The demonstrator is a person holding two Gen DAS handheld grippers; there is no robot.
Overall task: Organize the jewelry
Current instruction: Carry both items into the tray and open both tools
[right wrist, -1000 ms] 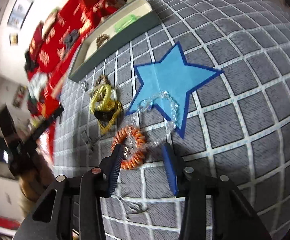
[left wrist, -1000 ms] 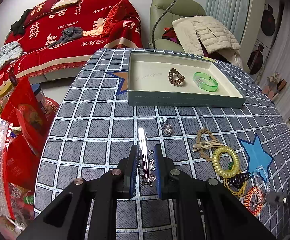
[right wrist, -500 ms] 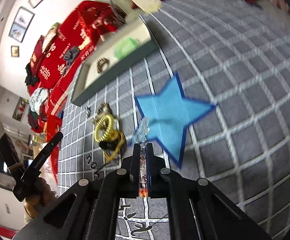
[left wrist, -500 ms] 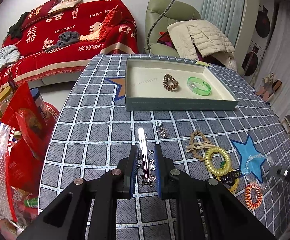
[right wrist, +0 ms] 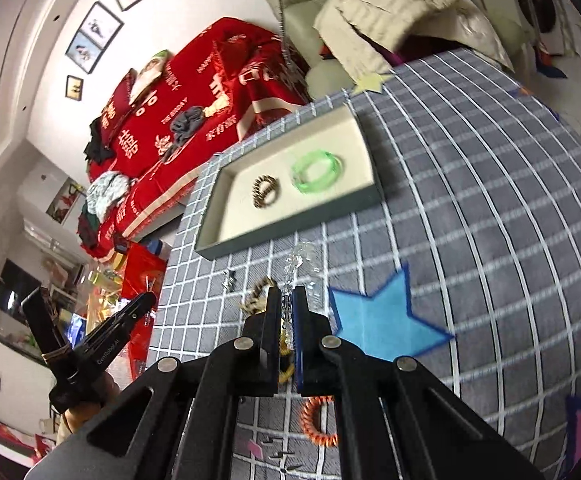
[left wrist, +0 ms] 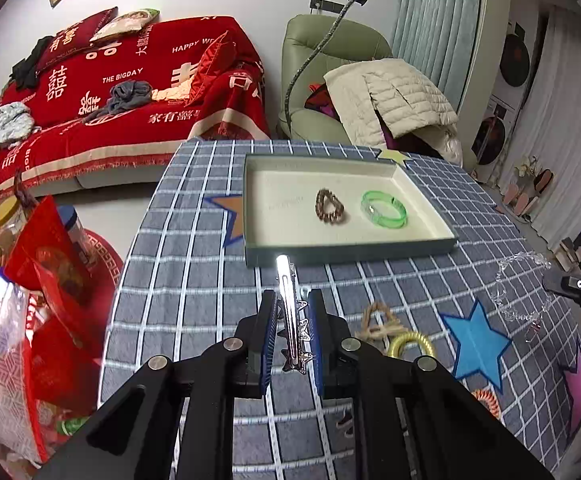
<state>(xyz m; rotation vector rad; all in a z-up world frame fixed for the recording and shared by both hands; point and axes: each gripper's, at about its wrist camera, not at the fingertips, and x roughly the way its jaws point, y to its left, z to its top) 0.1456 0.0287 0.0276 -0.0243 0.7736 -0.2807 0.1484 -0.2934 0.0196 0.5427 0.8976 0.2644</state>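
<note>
Left tool (left wrist: 291, 330) clamps silver hair clip (left wrist: 286, 300), right tool (right wrist: 286, 322) pinches clear bead bracelet (right wrist: 300, 262), both lifted off worktop (left wrist: 194, 280), aimed at tray (left wrist: 350, 249) mid-frame for drop-off

Tray (left wrist: 350, 250) on table (left wrist: 194, 280), far side. In tray: bead bracelet (left wrist: 329, 211) left of bangle (left wrist: 383, 209), apart. Before tray, on cloth: knotted cord (left wrist: 378, 322), coil hair tie (left wrist: 410, 342) just beside, star patch (left wrist: 475, 338) right of them. Sofa (left wrist: 130, 92) and armchair (left wrist: 330, 64) behind table.

Shiny metal hair clip (left wrist: 288, 304), clear glassy bead bracelet (left wrist: 520, 292), glossy green plastic bangle (left wrist: 383, 209), woven checked tablecloth (left wrist: 194, 280)
</note>
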